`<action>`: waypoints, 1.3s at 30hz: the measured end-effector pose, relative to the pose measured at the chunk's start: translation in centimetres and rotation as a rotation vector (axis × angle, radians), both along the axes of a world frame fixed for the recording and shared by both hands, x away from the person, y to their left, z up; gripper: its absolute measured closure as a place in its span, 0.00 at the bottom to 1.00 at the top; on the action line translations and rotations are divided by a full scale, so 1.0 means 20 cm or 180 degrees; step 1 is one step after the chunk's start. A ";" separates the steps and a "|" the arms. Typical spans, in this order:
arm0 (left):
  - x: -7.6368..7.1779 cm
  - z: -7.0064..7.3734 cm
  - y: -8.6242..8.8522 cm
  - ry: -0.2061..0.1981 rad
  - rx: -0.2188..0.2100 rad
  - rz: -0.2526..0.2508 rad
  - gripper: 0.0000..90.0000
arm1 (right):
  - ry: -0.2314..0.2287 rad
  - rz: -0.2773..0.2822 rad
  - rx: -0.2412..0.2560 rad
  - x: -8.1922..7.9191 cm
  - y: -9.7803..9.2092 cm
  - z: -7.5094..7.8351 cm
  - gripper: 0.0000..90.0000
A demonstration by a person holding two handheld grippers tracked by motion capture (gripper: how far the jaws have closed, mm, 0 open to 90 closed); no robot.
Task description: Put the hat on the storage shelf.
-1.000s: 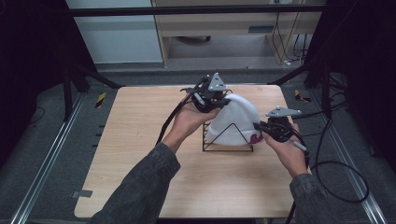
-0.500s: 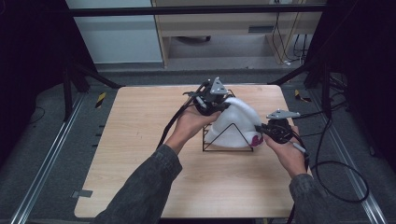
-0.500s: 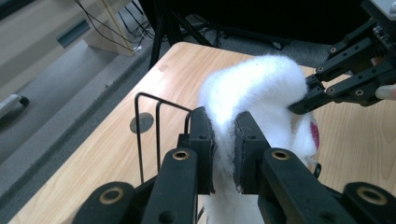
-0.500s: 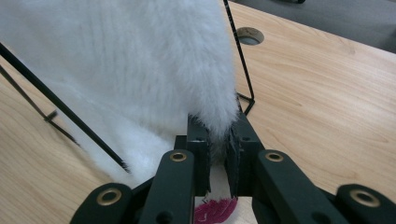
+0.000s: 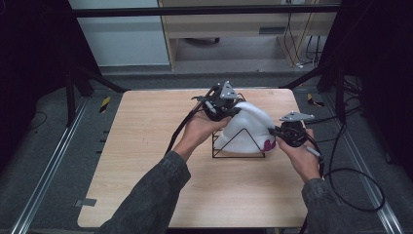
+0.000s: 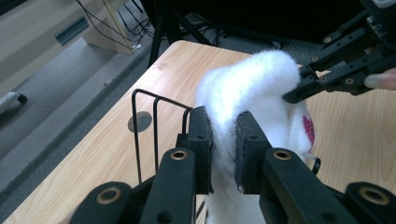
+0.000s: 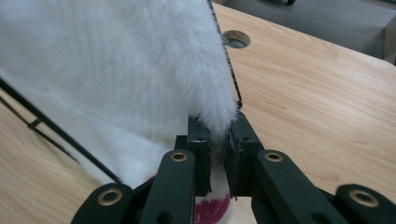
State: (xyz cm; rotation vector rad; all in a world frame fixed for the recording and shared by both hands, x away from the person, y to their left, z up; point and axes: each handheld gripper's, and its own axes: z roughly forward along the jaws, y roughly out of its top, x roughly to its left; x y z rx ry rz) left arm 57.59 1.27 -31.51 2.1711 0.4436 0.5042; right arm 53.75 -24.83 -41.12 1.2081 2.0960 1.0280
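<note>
A white fluffy fabric piece (image 5: 248, 127) with a pink patch (image 5: 268, 145) lies draped over a black triangular wire rack (image 5: 238, 151) near the table's middle. My left gripper (image 5: 225, 108) is shut on the fabric's upper back edge; in the left gripper view its jaws pinch a fold of the white fabric (image 6: 243, 100). My right gripper (image 5: 276, 134) is shut on the fabric's lower right edge beside the pink patch; in the right gripper view its jaws clamp the white fabric (image 7: 140, 70) just above the pink patch (image 7: 212, 210).
The wooden table (image 5: 146, 146) has bare room to the left and front of the rack. A round grommet hole (image 7: 236, 38) sits in the tabletop beyond the rack. Black cables (image 5: 350, 180) trail off the right edge. A dark frame post (image 5: 73, 78) stands at the left.
Both grippers keep their hold on the fabric. The right gripper has shifted slightly lower and toward the rack, and the fabric has settled further over the wire.
</note>
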 end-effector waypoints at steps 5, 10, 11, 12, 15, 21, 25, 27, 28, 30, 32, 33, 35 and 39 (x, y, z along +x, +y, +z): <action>0.00 -0.01 0.00 0.0030 0.0004 -0.0004 0.88 | 0.0009 0.0033 0.0008 -0.03 0.01 -0.02 0.91; -0.02 -0.01 0.00 0.0059 0.0004 -0.0069 0.86 | -0.0002 0.0088 0.0004 -0.08 0.02 -0.03 0.89; -0.02 -0.01 0.00 0.0059 0.0004 -0.0069 0.85 | 0.0005 0.0084 0.0017 -0.09 0.02 -0.03 0.87; -0.02 -0.01 0.00 0.0086 -0.0024 -0.0055 0.84 | 0.0017 0.0068 0.0022 -0.09 0.02 -0.03 0.84; -0.02 0.00 0.00 0.0121 -0.0059 -0.0018 0.76 | -0.0001 0.0003 0.0048 -0.11 0.02 -0.03 0.73; -0.02 0.02 0.02 0.0159 -0.0146 0.0082 0.60 | -0.0051 -0.0025 0.0064 -0.16 0.04 0.00 0.56; -0.04 0.03 0.04 0.0126 -0.0169 0.0094 0.50 | -0.0065 -0.0043 0.0071 -0.18 0.05 0.01 0.47; -0.05 0.04 0.06 0.0105 -0.0190 0.0090 0.47 | -0.0082 -0.0057 0.0072 -0.20 0.05 0.01 0.45; -0.06 0.05 0.08 0.0095 -0.0181 0.0091 0.45 | -0.0104 -0.0061 0.0077 -0.21 0.05 0.01 0.43; -0.07 0.06 0.10 0.0035 -0.0162 0.0118 0.42 | -0.0105 -0.0078 0.0081 -0.22 0.04 0.01 0.41; -0.08 0.06 0.12 0.0019 -0.0156 0.0107 0.37 | -0.0115 -0.0098 0.0086 -0.23 0.04 0.01 0.38; -0.08 0.06 0.12 0.0019 -0.0156 0.0107 0.34 | -0.0115 -0.0098 0.0086 -0.23 0.04 0.01 0.38; -0.09 0.07 0.13 -0.0001 -0.0180 0.0128 0.28 | -0.0097 -0.0125 0.0104 -0.26 0.03 0.01 0.34; -0.11 0.08 0.16 0.0036 -0.0206 0.0141 0.20 | -0.0114 -0.0134 0.0096 -0.28 0.03 0.01 0.30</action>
